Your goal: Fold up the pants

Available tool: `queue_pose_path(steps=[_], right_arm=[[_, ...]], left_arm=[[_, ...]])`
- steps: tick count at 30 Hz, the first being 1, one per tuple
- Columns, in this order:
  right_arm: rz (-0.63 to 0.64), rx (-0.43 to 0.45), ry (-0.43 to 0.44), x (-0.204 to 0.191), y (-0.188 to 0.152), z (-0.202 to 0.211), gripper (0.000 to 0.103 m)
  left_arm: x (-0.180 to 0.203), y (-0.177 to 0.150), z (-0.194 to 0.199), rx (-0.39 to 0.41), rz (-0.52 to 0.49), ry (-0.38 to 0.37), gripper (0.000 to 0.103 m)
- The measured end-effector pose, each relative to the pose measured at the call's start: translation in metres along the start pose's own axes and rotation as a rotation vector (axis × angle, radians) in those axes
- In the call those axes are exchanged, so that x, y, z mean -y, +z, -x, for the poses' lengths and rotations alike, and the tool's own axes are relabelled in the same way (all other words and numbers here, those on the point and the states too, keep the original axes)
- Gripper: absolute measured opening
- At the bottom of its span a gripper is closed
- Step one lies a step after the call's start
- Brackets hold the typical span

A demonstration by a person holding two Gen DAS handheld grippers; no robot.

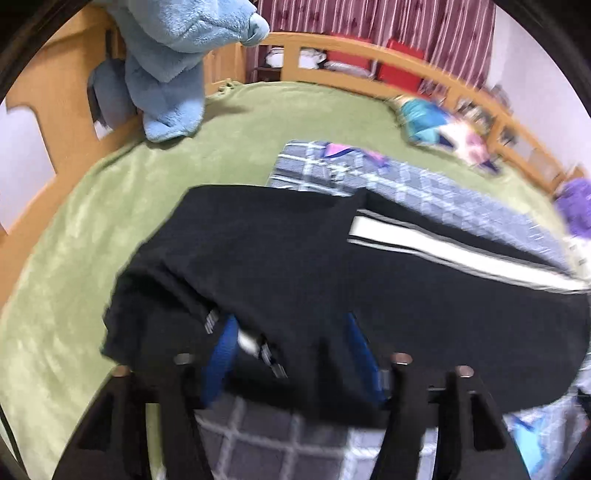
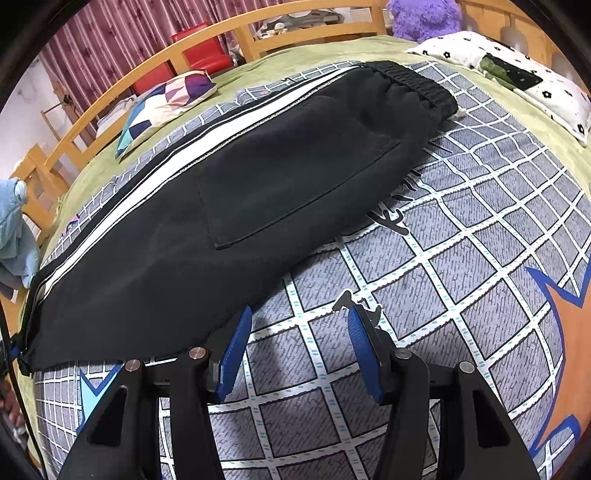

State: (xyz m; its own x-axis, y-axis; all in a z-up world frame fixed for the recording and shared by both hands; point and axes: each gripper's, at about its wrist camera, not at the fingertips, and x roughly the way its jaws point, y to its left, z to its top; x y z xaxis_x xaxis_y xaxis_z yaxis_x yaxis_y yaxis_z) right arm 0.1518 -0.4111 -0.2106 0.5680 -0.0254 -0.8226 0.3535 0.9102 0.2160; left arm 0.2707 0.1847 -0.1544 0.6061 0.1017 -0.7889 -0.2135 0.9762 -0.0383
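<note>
Black pants (image 2: 236,206) with a white side stripe lie folded lengthwise on a grey checked quilt (image 2: 461,229); the elastic waistband (image 2: 413,79) is at the far right. My right gripper (image 2: 299,328) is open and empty over the quilt, just beside the pants' near edge. In the left wrist view the leg end of the pants (image 1: 295,266) is lifted and drapes over my left gripper (image 1: 291,343). Its blue fingers (image 1: 225,339) stand apart with cloth over and between them; the view is blurred.
The quilt lies on a green blanket (image 1: 110,206) on a wooden-railed bed (image 2: 207,40). A blue plush toy (image 1: 170,66) sits at one rail. A patchwork pillow (image 2: 166,99), a flowered pillow (image 2: 509,70) and a purple plush (image 2: 424,18) lie near the edges.
</note>
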Motion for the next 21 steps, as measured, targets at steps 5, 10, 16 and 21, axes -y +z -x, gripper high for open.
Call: queue_pose_path(steps=[5,10,16,21], right_arm=[[0.026,0.01,-0.022,-0.002,0.002,0.003,0.054],[0.016,0.01,-0.047,0.01,0.007,0.003,0.054],[-0.021,0.039,-0.048,0.028,0.014,0.012,0.054],[-0.011,0.054,-0.015,0.032,0.02,0.017,0.054]], left_arm=[[-0.027,0.051,-0.007,0.115,0.083,0.073,0.014],[-0.061,0.102,-0.008,0.113,0.24,0.066,0.023],[-0.059,0.105,0.017,0.156,0.189,0.241,0.072],[-0.048,0.055,0.04,0.118,0.126,0.125,0.074]])
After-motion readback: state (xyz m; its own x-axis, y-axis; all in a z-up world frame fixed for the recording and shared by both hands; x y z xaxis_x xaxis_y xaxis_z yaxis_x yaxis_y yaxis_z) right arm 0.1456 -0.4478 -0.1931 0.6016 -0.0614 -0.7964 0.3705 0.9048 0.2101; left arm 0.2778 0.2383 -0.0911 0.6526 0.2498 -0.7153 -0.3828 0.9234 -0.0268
